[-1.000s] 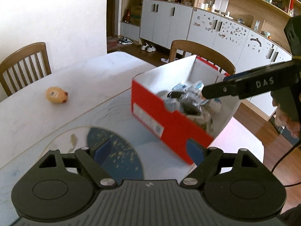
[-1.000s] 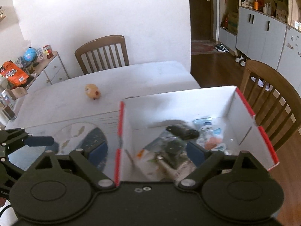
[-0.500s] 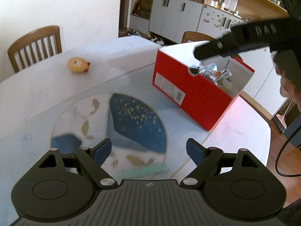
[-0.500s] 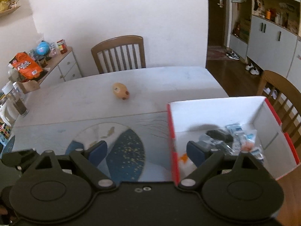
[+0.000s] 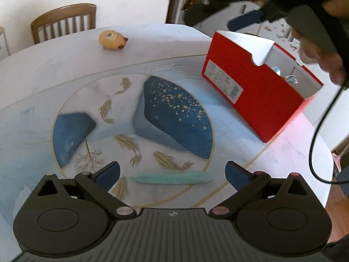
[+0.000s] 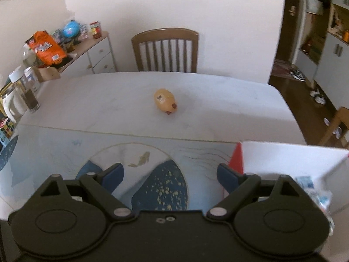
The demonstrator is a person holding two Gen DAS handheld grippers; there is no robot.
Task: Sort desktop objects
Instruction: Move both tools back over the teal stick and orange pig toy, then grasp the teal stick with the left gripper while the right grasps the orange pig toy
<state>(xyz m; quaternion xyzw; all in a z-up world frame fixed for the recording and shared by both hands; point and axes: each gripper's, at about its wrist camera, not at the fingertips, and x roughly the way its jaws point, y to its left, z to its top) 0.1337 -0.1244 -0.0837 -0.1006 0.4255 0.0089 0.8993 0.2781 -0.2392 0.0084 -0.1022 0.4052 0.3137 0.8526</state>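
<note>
one small orange pig-shaped toy [image 6: 165, 101] lies alone on the bare white part of the bench [image 6: 109, 100], well apart from everything else, with a wooden chair [image 6: 165, 49] behind the far edge. nearer the cameras, a printed mat [image 5: 135, 120] with blue shapes and gold fish covers the bench, and a red shoebox [image 5: 250, 91] stands on its right side, white inside, holding a few small packets that are too blurred to name. the left claw [image 5: 172, 172] hangs low over the mat, its blue-tipped fingers wide apart with nothing between them. the right claw [image 6: 170, 175] is above the mat beside the box's near corner, fingers likewise spread and empty; in the left wrist view it shows as a dark blurred shape [image 5: 248, 20] above the box. a sideboard [image 6: 87, 54] at the left wall carries an orange snack bag [image 6: 47, 49] and jars.
</note>
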